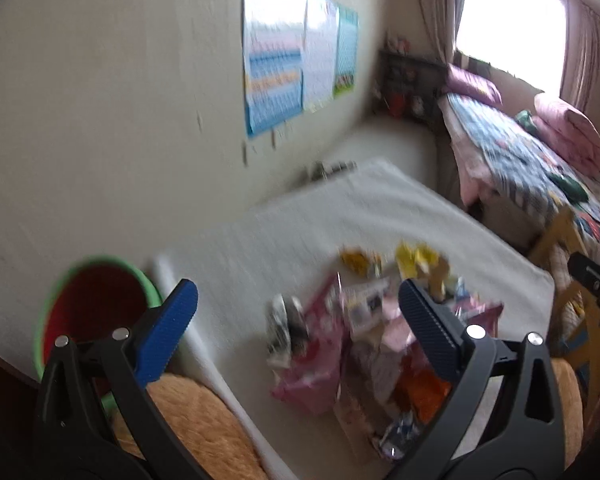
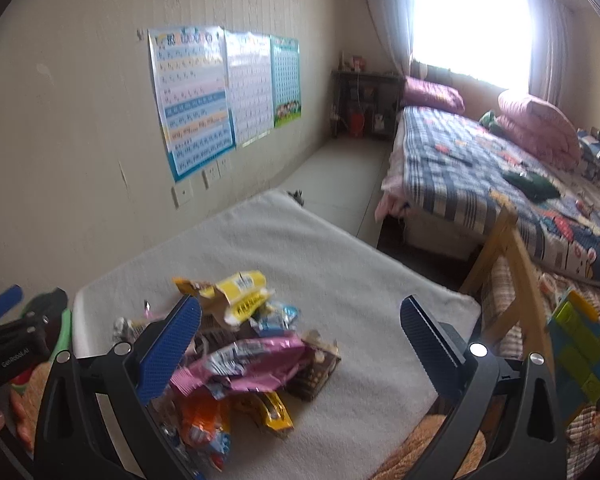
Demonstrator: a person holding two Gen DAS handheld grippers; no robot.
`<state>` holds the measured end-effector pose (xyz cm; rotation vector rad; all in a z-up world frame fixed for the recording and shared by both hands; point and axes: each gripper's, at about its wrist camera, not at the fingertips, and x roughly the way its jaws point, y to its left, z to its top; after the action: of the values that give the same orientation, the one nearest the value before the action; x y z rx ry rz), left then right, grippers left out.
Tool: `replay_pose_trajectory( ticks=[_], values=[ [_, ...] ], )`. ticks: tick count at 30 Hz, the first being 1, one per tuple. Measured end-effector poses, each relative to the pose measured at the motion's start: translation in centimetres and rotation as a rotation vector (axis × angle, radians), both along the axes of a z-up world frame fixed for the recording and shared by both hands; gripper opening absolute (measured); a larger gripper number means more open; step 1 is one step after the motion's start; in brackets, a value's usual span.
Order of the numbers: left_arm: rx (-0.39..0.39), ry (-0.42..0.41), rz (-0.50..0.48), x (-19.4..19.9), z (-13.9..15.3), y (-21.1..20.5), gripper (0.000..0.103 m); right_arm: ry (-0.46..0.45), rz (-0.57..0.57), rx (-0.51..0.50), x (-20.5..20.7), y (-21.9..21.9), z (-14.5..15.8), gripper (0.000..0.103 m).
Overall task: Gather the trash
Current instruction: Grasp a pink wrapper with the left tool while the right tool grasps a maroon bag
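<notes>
I see a pile of snack wrappers lying on the white mat. My right gripper has its fingers spread wide and holds nothing. The pile sits just in front of it, more toward its left finger. A pink wrapper lies on top, its long side going across between the fingers. My left gripper is wide and empty too, but its view is blurry. The green bin is off to the left. I think the right one is nearer.
</notes>
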<state>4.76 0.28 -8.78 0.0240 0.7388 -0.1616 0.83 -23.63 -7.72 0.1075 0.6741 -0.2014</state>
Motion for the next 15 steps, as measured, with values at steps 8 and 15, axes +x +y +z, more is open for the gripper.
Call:
replay_pose_trajectory(
  ticks=[8,15],
  values=[
    [-0.030,0.267,-0.011,1.7,-8.3,-0.1,0.073,0.093,0.018,0.072,0.6,-1.0,-4.0,0.096],
    [0.012,0.266,-0.082,2.3,-9.4,-2.2,0.046,0.144,0.037,0.147,1.1,-1.1,-5.8,0.096]
  ],
)
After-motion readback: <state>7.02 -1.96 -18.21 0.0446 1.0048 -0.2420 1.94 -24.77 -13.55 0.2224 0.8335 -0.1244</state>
